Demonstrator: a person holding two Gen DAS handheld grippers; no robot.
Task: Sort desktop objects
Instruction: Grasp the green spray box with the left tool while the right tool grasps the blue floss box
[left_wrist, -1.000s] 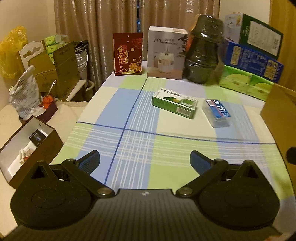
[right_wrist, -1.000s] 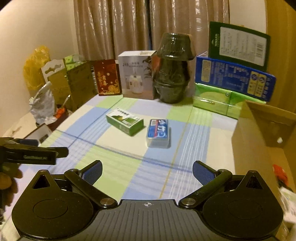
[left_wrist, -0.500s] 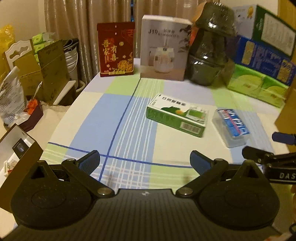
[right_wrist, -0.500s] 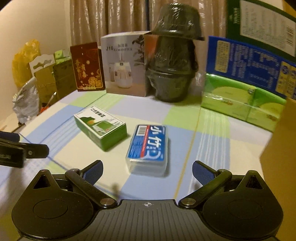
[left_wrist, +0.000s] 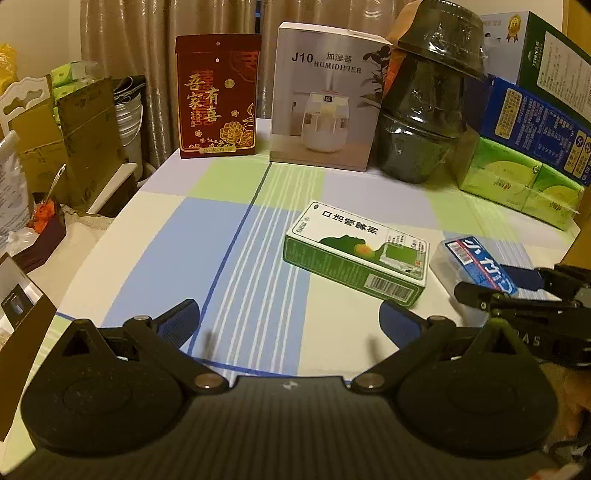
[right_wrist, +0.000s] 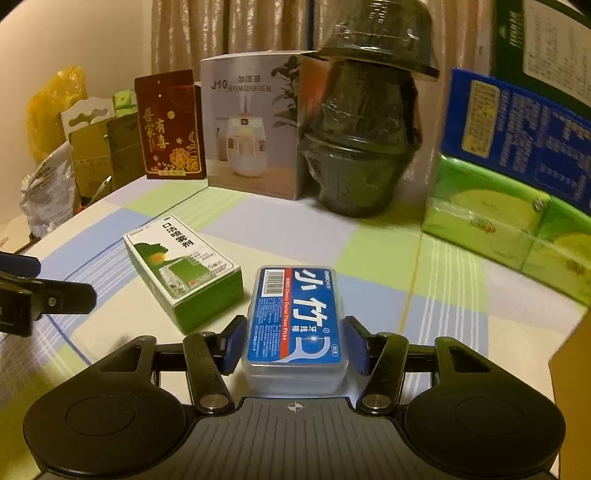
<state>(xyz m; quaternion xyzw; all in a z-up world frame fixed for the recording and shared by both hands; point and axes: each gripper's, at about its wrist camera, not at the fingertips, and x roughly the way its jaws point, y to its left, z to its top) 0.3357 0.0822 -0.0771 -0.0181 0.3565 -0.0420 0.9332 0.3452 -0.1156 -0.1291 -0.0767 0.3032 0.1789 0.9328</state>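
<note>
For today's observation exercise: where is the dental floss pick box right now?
In the right wrist view, the dental floss pick box lies on the checked tablecloth between the right gripper fingers, just right of the green-and-white box.

white box (left_wrist: 325, 99): "J10 HUMIDIFIER" | floss case (right_wrist: 295, 317): "Classic Dental Floss Picks", "50" | red box (left_wrist: 218, 107): 吾家有喜

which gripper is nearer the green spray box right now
Left. The left gripper hovers open just in front of the green spray box. The right gripper sits beside that box, its jaws just closing around the dental floss pick case.
</note>
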